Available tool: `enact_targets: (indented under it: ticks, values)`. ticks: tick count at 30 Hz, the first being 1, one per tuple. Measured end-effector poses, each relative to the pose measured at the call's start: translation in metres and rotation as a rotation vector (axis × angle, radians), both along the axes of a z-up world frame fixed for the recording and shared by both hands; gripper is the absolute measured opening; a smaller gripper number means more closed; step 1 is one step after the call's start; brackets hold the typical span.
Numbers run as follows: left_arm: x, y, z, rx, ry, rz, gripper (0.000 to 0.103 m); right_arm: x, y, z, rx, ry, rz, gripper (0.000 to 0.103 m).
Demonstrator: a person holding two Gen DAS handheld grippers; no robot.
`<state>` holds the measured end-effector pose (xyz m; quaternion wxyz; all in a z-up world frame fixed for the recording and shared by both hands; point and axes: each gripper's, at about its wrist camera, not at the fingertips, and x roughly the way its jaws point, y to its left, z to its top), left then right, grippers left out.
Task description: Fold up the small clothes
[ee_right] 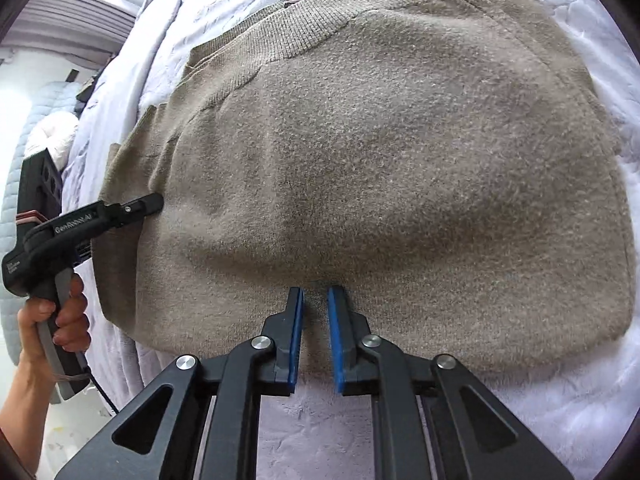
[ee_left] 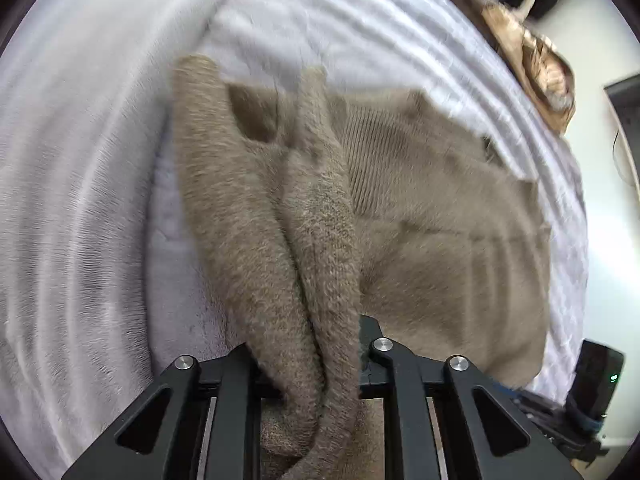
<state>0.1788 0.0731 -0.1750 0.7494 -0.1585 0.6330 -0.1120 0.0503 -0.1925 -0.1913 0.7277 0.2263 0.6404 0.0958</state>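
Observation:
A taupe knit sweater [ee_right: 380, 152] lies spread on a white quilted bed cover [ee_right: 320, 432], neck rib at the far side. My right gripper [ee_right: 316, 292] hovers at its near hem with the blue pads slightly apart and nothing between them. My left gripper [ee_right: 154, 202] shows at the sweater's left edge, held in a hand. In the left wrist view a bunched fold of the sweater [ee_left: 320, 280] runs between the left gripper's fingers [ee_left: 306, 352], which are shut on it; the fingertips are hidden by the cloth.
The white bed cover [ee_left: 80, 200] fills the left wrist view's left side. A brown patterned cloth [ee_left: 540, 68] lies at the bed's far edge. A pale quilted object [ee_right: 24, 160] and a window frame [ee_right: 80, 12] stand left of the bed.

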Motion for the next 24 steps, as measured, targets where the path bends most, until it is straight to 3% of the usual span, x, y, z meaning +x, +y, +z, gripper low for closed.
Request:
enact_targets:
  ticks: [4,8,13,17,20,24]
  values:
    - [-0.005,-0.022,0.038,-0.016,-0.103,-0.019,0.017,-0.009,-0.021,-0.006,0.057,0.0,-0.008,0.014]
    - [-0.003,-0.064,0.08,-0.027,-0.189,-0.067,0.017,-0.008,-0.025,-0.016,0.063,0.009,0.017,0.007]
    - [0.008,-0.119,0.11,-0.037,-0.205,-0.141,0.017,-0.002,-0.017,-0.02,0.028,0.001,0.088,0.005]
    - [0.012,-0.174,0.129,-0.028,-0.227,-0.233,0.017,0.0,-0.025,-0.03,0.139,0.011,0.032,0.005]
    - [0.011,-0.232,0.123,0.022,-0.23,-0.364,0.017,-0.008,-0.046,-0.04,0.255,0.009,-0.044,0.001]
    - [0.006,-0.298,0.081,0.108,-0.174,-0.511,0.017,-0.021,-0.069,-0.054,0.42,0.019,-0.159,0.0]
